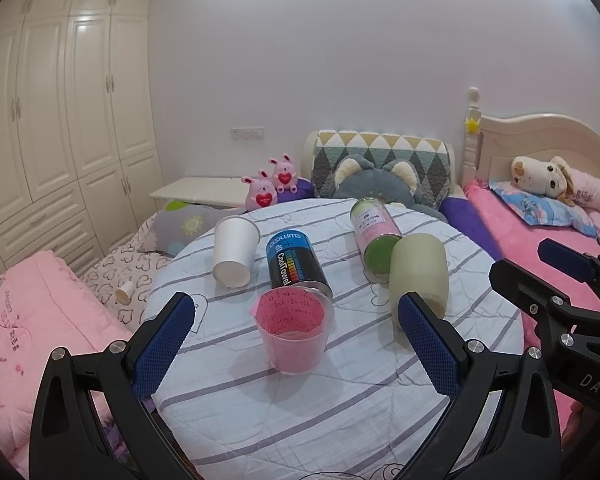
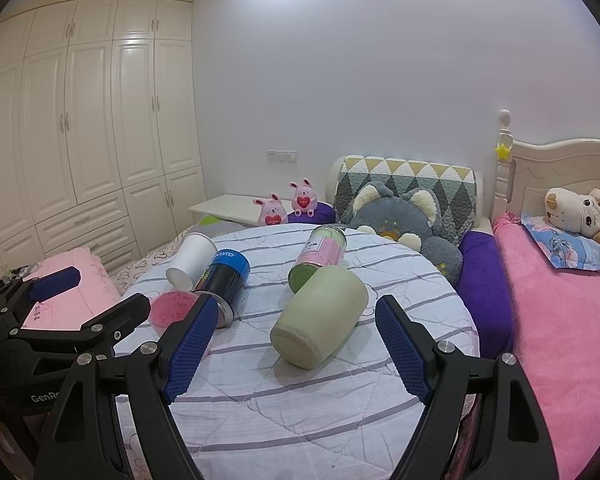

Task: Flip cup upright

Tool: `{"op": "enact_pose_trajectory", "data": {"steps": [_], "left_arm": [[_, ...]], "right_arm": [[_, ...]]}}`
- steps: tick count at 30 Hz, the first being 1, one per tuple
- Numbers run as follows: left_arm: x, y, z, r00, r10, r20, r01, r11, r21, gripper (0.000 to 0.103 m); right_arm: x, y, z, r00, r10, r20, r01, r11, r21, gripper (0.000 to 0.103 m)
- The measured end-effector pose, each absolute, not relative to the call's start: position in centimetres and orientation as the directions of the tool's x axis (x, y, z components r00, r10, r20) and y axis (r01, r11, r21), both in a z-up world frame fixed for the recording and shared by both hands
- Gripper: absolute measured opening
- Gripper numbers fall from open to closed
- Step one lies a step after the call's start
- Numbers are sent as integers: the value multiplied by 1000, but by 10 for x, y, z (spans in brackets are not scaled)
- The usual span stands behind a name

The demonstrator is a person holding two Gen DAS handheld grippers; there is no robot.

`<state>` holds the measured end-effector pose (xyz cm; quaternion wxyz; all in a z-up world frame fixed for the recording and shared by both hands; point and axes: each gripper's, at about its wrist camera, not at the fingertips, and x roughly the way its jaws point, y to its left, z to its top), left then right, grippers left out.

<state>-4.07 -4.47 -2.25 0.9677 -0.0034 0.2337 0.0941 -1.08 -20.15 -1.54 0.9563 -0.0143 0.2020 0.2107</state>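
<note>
Pale green matte cup (image 2: 320, 316) lying on its side on the striped quilted round table (image 2: 300, 420), base toward the right gripper (image 2: 296, 344), spread wide and empty just before it, left gripper (image 1: 296, 344) spread too, translucent pink cup (image 1: 294, 332) upright between its ribbed blue pads (image 1: 164, 348)

I have my left claw (image 1: 296, 344) spread wide, blue pads facing each other, and my right claw (image 2: 296, 344) spread just as wide beside it, both held level, pointing forward, neither gripping anything.
</note>
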Motion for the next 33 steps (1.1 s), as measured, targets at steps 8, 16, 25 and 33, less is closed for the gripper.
{"op": "enact_pose_trajectory", "data": {"steps": [8, 16, 25, 33], "left_arm": [[-38, -44, -23, 872, 190, -452, -188, 981, 50, 103], [-37, -43, -25, 872, 197, -447, -193, 980, 55, 103], [-32, -36, -33, 861, 185, -474, -182, 982, 53, 103], [-27, -26, -43, 845, 178, -505, -186, 982, 35, 103]], "right_arm": [[-8, -202, -16, 826, 395, -402, -407, 912, 59, 82], [-4, -201, -18, 822, 396, -409, -410, 911, 57, 82], [2, -198, -22, 816, 388, -429, -406, 912, 54, 82], [10, -192, -27, 805, 386, -450, -409, 911, 51, 82]]}}
